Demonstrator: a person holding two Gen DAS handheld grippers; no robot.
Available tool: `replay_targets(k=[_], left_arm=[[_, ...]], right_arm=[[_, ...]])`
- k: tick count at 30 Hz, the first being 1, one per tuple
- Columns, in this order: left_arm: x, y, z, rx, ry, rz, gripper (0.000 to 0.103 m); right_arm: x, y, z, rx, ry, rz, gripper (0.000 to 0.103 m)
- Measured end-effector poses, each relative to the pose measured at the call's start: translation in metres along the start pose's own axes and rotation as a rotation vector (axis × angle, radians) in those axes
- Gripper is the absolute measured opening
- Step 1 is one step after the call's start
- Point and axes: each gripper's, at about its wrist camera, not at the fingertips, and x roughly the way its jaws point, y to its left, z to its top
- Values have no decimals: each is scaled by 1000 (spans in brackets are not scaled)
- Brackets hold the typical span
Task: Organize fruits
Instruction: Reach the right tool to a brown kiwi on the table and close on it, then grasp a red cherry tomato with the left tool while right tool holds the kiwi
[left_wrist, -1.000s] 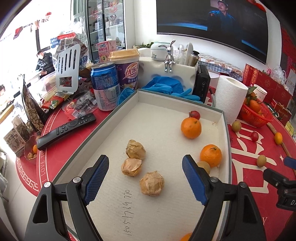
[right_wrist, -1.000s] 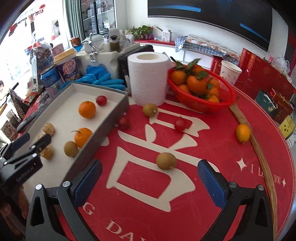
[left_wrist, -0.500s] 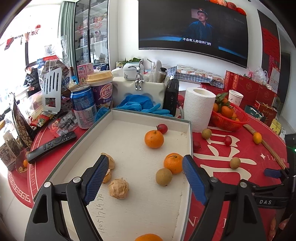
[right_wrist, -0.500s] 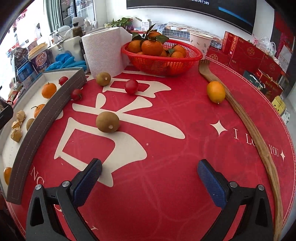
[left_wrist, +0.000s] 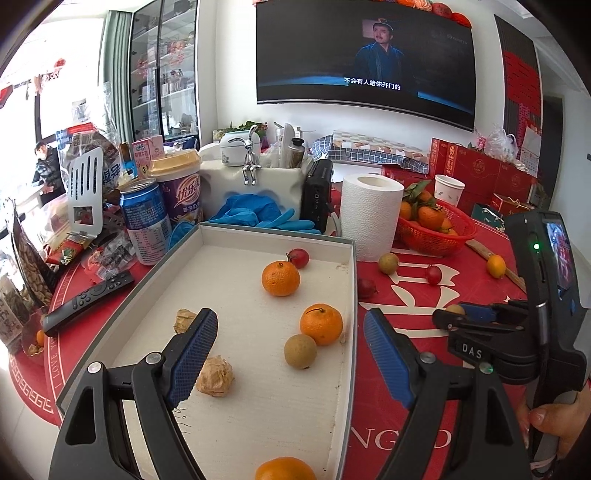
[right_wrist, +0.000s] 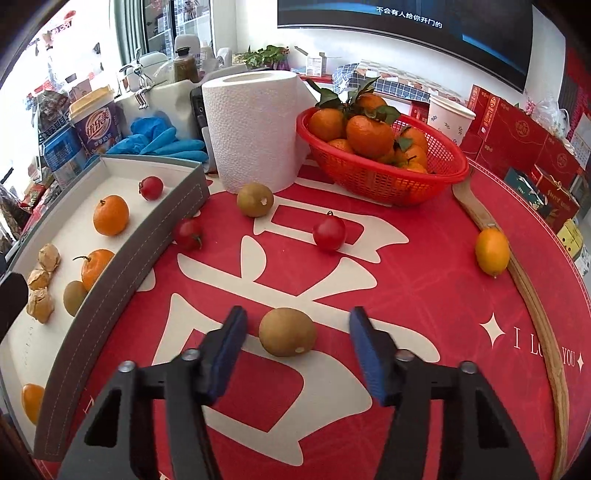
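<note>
A grey box lid tray (left_wrist: 351, 280) (right_wrist: 140, 258) holds tangerines (left_wrist: 280, 277), a brown longan (left_wrist: 300, 350), a red cherry tomato (left_wrist: 297, 257) and papery physalis husks (left_wrist: 215, 376). My left gripper (left_wrist: 288, 354) is open above the tray's near end, holding nothing. My right gripper (right_wrist: 295, 345) is open, its jaws on either side of a brown longan (right_wrist: 287, 331) on the red mat, not touching it. It also shows in the left wrist view (left_wrist: 480, 325). Loose on the mat lie another longan (right_wrist: 255, 199), two cherry tomatoes (right_wrist: 328, 232) and a kumquat (right_wrist: 492, 251).
A paper towel roll (right_wrist: 255, 129) and a red basket of tangerines (right_wrist: 380, 162) stand behind the loose fruit. Blue gloves (left_wrist: 255, 212), a can (left_wrist: 146, 221), a cup and a remote (left_wrist: 86, 301) crowd the tray's far and left sides. A wooden strip (right_wrist: 532, 295) curves along the mat's right.
My right gripper has moved forward and down until the brown longan sits between its jaws, and the jaws have narrowed. My left gripper has pulled back and tilted up over the tray.
</note>
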Motion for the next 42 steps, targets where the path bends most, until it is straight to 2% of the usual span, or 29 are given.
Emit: replay_targets(k=[1,4,8,11,14,17,19,22,24,26,27,28,31,37,42], left_arm=[[-1,-4,0,8,1,-3,84],[-5,-24,0,53,15,-40,82],[-2,-69,6,135,72,-140,82],[17,-104,19,164,125,-197,82],[50,-130,33,168,188,-193,81],[87,-148,41,161,252,-176,73],[110,-160,44,177,270,-129,68],[140,-170,42,178,314,-97,64],[147,-172,43,158,295,-99,63],[148,-174,43,158,288,-109,53],[147,-175,42,162,288,-136,34],[144,-178,40,173,287,-151,24],[128,-175,29,208,278,-137,24],[76,-140,-7,198,284,-181,24],[66,-123,-13,171,288,-197,24]], right_arm=[[-2,-5,-2,11,3,4,29],[-12,-26,-13,35,5,3,29],[-26,-65,-30,90,9,-37,29],[-33,-95,-39,154,8,-43,29],[-39,-115,-44,201,6,-21,29],[-44,-128,-50,221,3,-18,29],[-47,-135,-53,234,2,-9,29],[-49,-140,-56,245,2,0,29],[-50,-140,-56,245,2,6,29],[-50,-140,-57,244,2,6,29],[-50,-140,-57,243,2,5,29],[-50,-140,-56,243,1,4,29],[-48,-136,-55,233,0,-6,29],[-44,-120,-51,196,-3,-21,29],[-36,-102,-43,161,-6,-45,29]])
